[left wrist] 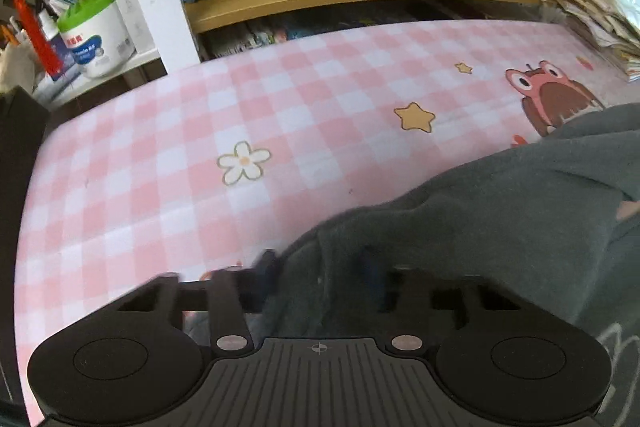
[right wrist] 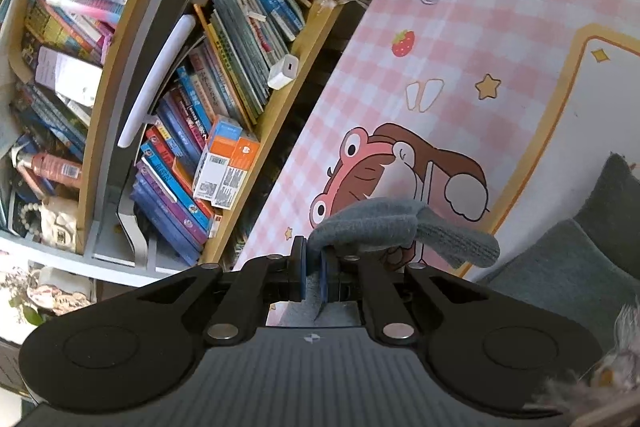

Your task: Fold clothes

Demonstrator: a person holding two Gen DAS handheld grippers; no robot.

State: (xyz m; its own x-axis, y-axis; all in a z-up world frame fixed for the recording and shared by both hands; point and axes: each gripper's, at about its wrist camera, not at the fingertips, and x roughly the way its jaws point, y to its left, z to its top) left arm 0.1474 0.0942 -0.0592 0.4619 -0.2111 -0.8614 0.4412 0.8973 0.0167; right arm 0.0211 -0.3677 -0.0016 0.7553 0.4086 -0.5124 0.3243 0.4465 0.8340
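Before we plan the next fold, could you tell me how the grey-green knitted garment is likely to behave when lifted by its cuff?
The grey-green knitted garment is probably floppy: its ribbed cuff droops past the right gripper pinching it. It likely bunches rather than slides, judging by the rumpled folds on the pink checked tablecloth. It seems thick, so perhaps moderately heavy.

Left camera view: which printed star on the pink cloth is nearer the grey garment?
The larger star, just beyond the grey garment; the smaller star sits farther back.

Grey garment [left wrist: 500,211] on pink-and-white checked tablecloth [left wrist: 168,155].
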